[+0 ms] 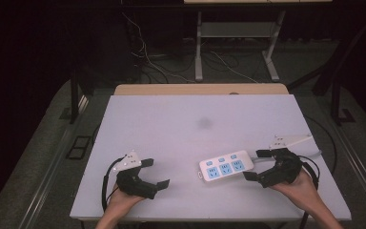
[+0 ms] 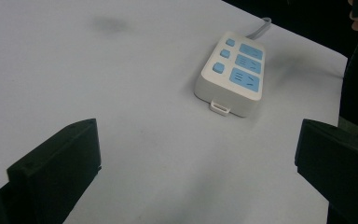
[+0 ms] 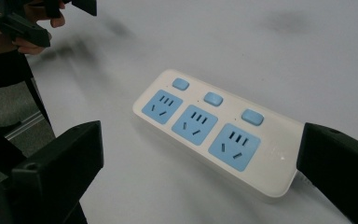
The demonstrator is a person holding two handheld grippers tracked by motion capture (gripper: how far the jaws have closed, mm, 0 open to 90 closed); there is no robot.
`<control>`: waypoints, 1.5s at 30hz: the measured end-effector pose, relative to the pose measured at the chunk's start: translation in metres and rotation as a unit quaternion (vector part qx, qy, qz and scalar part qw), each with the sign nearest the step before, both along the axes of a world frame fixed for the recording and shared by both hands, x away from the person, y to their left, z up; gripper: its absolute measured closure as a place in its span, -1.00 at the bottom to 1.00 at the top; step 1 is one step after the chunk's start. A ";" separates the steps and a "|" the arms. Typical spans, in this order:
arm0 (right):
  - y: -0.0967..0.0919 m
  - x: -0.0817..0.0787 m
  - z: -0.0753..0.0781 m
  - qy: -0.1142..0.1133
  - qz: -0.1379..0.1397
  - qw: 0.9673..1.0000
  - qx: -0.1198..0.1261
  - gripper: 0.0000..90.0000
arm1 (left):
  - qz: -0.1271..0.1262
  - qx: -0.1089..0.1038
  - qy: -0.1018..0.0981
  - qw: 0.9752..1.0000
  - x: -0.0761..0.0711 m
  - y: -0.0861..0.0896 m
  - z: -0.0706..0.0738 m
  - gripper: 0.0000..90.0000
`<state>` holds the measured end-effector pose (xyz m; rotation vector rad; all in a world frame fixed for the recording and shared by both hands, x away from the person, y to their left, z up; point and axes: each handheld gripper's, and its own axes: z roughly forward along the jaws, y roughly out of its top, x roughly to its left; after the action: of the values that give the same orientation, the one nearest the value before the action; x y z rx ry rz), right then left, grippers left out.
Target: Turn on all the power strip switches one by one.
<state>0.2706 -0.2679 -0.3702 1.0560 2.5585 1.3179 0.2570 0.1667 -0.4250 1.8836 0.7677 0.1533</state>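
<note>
Strip: power strip (image 1: 226, 166) lies flat on the surface (image 1: 190, 129), lower right of centre in the high view; white body, three blue sockets, three blue buttons along its far edge.
Strip, left claw view: power strip (image 2: 232, 73) sits in the upper right of the frame, well apart from the jaws, its cord leaving at the top.
Strip, right claw view: power strip (image 3: 214, 128) lies across the middle of the frame, between the two jaws, its near end close by the right-hand jaw; whether it touches I cannot tell.
Cord: grey cord (image 1: 314, 153) runs from the strip's right end toward the right edge of the surface.
Left claw: left claw (image 1: 155, 173) at lower left of the high view, jaws spread, nothing between them, well apart from the strip.
Right claw: right claw (image 1: 257, 165) at lower right, jaws spread, just beside the strip's right end.
Hands: a hand holds each claw from the bottom edge of the high view.
Surface: white, with a faint dark smudge (image 1: 204, 123) near its middle.
</note>
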 end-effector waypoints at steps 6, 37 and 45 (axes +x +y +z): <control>0.011 0.004 0.010 -0.007 0.016 1.000 -0.013 -0.99 | -0.002 0.000 0.001 1.000 0.000 0.000 0.000 -1.00; 0.072 0.019 0.011 0.000 0.084 0.995 -0.056 -0.99 | -0.002 -0.006 0.000 1.000 0.000 0.001 0.001 -1.00; 0.087 0.024 0.007 0.007 0.099 0.993 -0.068 -0.99 | -0.003 -0.005 0.001 1.000 0.000 0.001 0.000 -1.00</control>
<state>0.2943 -0.1814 -0.3632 0.8085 2.7780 1.1555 0.2570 0.1676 -0.4246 1.8765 0.7622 0.1445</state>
